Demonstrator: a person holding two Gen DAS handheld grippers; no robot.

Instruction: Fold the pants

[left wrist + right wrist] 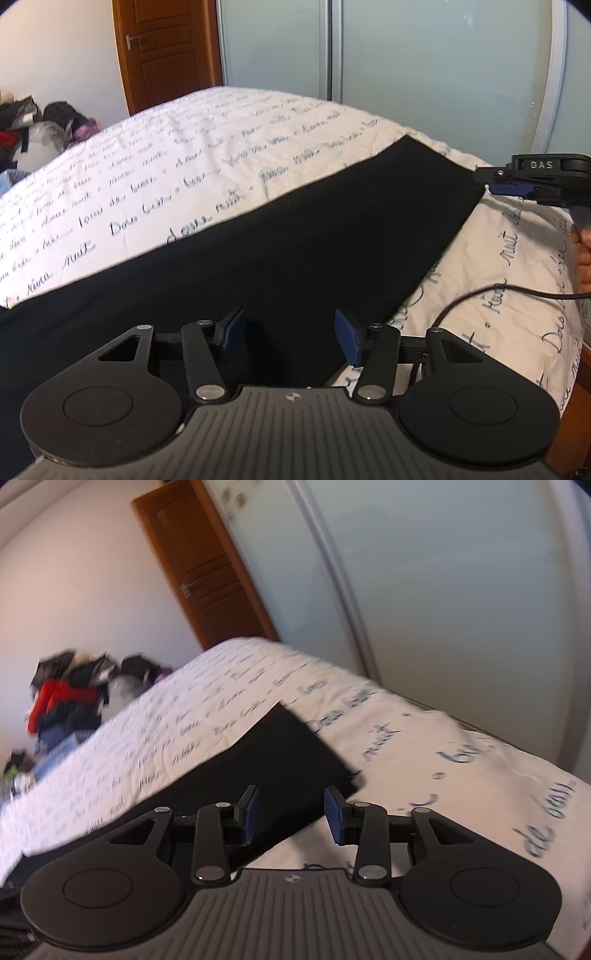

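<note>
While the black pants lie flat and smooth across the white script-printed bedsheet (a long dark band running lower left to upper right), the left gripper stands over the cloth, its 2 blue pads apart, nothing pinched. Right gripper: fingers apart above the pants' near corner, not touching.

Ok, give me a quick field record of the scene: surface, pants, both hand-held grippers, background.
surface: bed with white sheet printed in handwriting
pants: black pants lying flat on the bed, stretched out long
left hand-held gripper: open, over the pants, nothing pinched
right hand-held gripper: open, over the pants' end by its corner, nothing pinched
background: clothes pile beyond the bed, wooden door, frosted wardrobe doors
</note>
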